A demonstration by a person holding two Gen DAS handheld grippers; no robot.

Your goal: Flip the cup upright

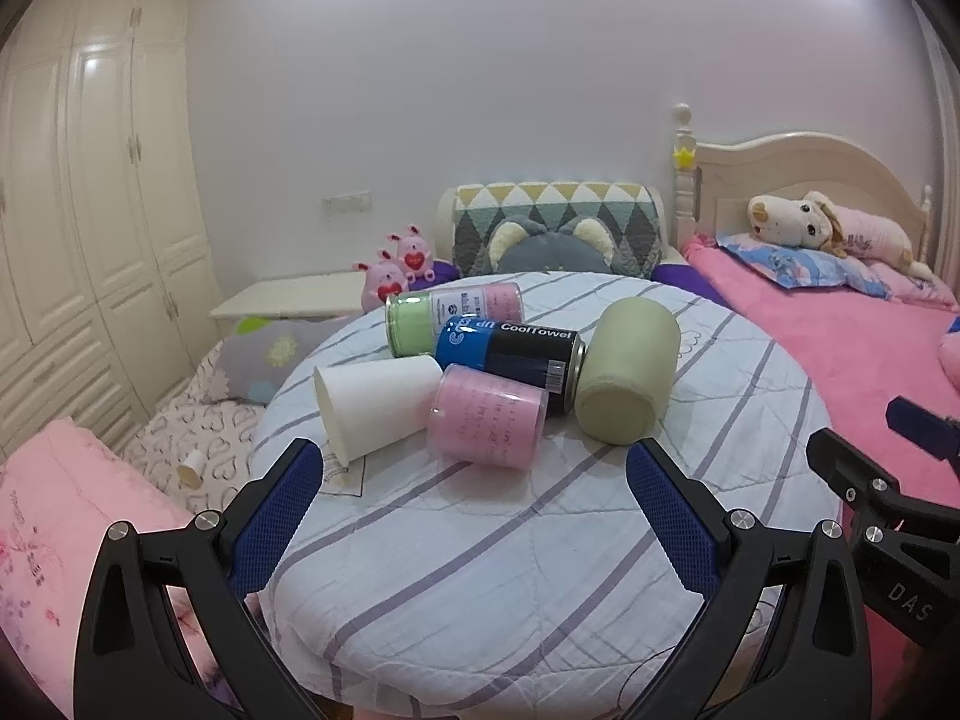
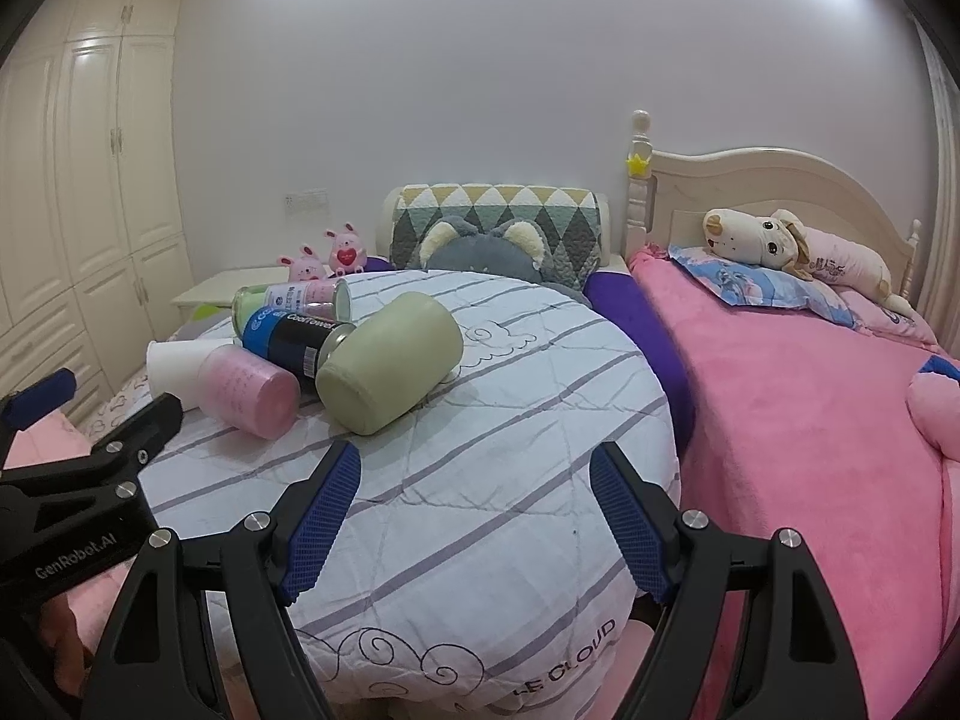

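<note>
A white paper cup [image 1: 375, 405] lies on its side on the round striped table [image 1: 480, 540], mouth toward the left; it also shows in the right wrist view [image 2: 174, 369]. A pale green cup [image 1: 627, 378] lies on its side at the right of the pile, base toward me, and shows in the right wrist view [image 2: 384, 360]. My left gripper [image 1: 474, 462] is open and empty, short of the pile. My right gripper [image 2: 477, 462] is open and empty, nearer than the green cup and to its right.
A pink canister [image 1: 486, 417], a blue and black CoolTowel can [image 1: 510, 354] and a green and pink canister [image 1: 450, 312] lie between the cups. A pink bed [image 2: 810, 408] is on the right. Bedding and a wardrobe [image 1: 78, 210] are on the left.
</note>
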